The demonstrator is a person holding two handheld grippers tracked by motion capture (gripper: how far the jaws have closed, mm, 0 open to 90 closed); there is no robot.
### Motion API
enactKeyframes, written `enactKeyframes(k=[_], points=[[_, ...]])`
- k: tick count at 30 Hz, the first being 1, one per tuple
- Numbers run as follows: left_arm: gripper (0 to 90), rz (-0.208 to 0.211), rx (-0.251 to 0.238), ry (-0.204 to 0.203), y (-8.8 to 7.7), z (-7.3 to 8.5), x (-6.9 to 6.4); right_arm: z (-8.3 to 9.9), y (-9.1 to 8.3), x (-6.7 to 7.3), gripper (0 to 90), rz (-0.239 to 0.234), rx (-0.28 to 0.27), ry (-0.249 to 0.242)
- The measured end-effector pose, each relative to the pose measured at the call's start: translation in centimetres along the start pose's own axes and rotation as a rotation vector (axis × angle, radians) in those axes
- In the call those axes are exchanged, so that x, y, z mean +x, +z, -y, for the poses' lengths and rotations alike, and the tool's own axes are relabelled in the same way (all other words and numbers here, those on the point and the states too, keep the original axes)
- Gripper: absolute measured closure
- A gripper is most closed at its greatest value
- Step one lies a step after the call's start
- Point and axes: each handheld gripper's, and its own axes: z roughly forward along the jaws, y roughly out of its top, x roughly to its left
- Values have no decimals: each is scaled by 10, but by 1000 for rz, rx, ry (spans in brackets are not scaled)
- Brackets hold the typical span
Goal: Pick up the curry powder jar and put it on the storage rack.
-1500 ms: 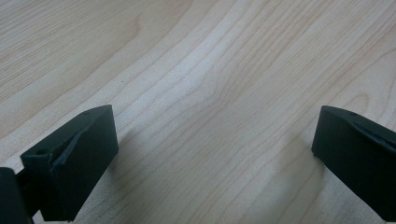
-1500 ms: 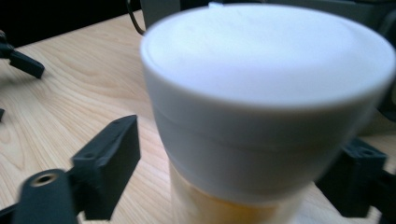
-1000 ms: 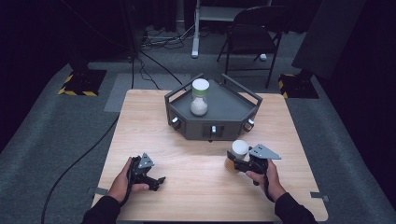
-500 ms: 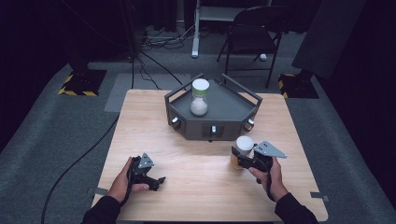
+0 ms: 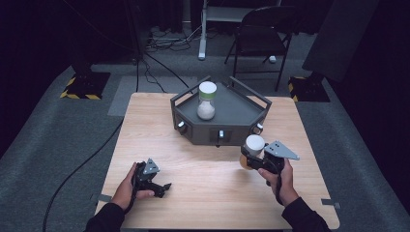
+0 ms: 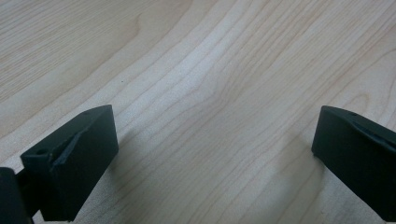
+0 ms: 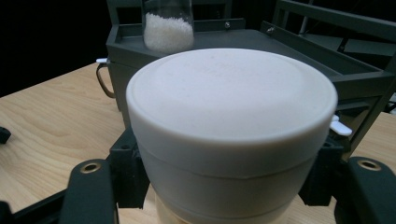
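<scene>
two grippers in play. right gripper (image 5: 251,158) clamped on white-capped jar (image 5: 254,145), just off the dark tray (image 5: 191,129) front wall, near table (image 5: 203,193) right edge. left gripper (image 5: 162,186) jaws apart over bare wood, front left. second jar (image 5: 207,100) in tray.

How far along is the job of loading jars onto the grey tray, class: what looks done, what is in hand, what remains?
Done: one white-lidded jar of white grains stands on the grey tray. In hand: the right gripper is shut on a second jar, holding it in front of the tray, not yet on it. The left gripper rests open on the table. Left, probably: setting the held jar on the tray and letting go.
</scene>
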Motion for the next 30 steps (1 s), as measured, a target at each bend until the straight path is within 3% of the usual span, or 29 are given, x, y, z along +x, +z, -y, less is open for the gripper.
enactKeyframes(k=[6, 30], points=[[3, 0, 0, 0, 0, 0, 0, -14, 1, 0, 334, 7, 8, 1], [3, 0, 0, 1, 0, 0, 0, -82, 13, 0, 334, 46, -47, -14]])
